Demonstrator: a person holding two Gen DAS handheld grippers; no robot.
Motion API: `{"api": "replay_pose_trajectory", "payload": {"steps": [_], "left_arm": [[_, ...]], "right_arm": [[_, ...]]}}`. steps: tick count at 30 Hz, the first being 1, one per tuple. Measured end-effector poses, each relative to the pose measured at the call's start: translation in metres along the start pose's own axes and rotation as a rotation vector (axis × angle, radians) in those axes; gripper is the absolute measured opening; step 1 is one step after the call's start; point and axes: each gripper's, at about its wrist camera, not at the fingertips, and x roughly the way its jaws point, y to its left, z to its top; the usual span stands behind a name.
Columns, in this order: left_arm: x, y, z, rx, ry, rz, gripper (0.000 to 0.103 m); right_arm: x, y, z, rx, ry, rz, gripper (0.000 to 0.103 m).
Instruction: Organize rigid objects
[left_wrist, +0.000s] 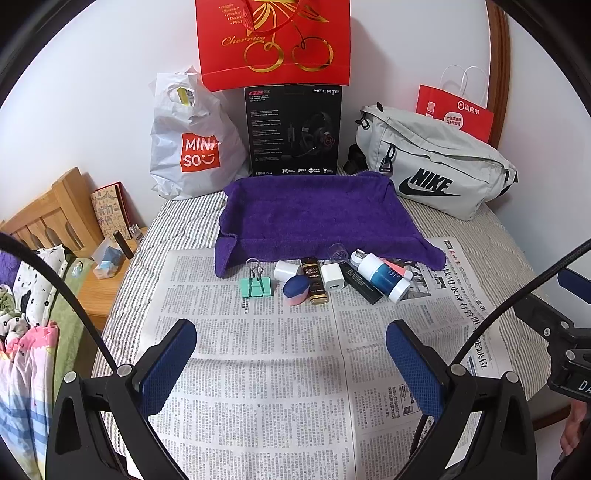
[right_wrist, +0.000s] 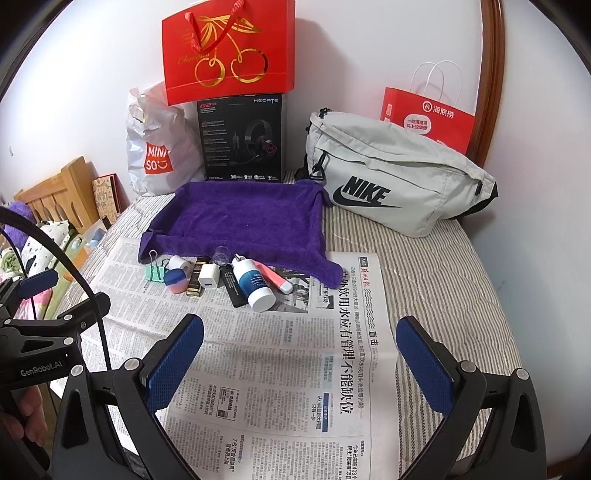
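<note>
A row of small objects lies on the newspaper (left_wrist: 277, 369) in front of a purple towel tray (left_wrist: 314, 214): a green binder clip (left_wrist: 256, 286), a blue and pink case (left_wrist: 296, 290), a white charger cube (left_wrist: 331, 281), a brown and gold bottle (left_wrist: 314, 280), a black bar (left_wrist: 362, 282) and a white and blue bottle (left_wrist: 384, 277). My left gripper (left_wrist: 291, 365) is open and empty, well short of the row. My right gripper (right_wrist: 301, 363) is open and empty, near the bottle (right_wrist: 255, 284) and the tray (right_wrist: 240, 218).
A Miniso bag (left_wrist: 192, 144), a black headset box (left_wrist: 293, 129), a red cherry bag (left_wrist: 273, 40), a grey Nike bag (left_wrist: 432, 162) and a red paper bag (left_wrist: 454, 110) stand against the wall. A wooden bedside stand (left_wrist: 96, 280) is at the left.
</note>
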Motion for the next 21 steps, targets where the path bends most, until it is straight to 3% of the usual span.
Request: {"api": "replay_pose_trajectory", "payload": {"steps": [15, 21], "left_arm": [[0.004, 0.009, 0.003, -0.006, -0.009, 0.023, 0.103], [0.023, 0.025, 0.005, -0.044, 0.007, 0.014, 0.103]], "right_arm": [[0.005, -0.003, 0.002, 0.007, 0.006, 0.02, 0.102], [0.021, -0.007, 0.004, 0.016, 0.026, 0.028, 0.102]]}}
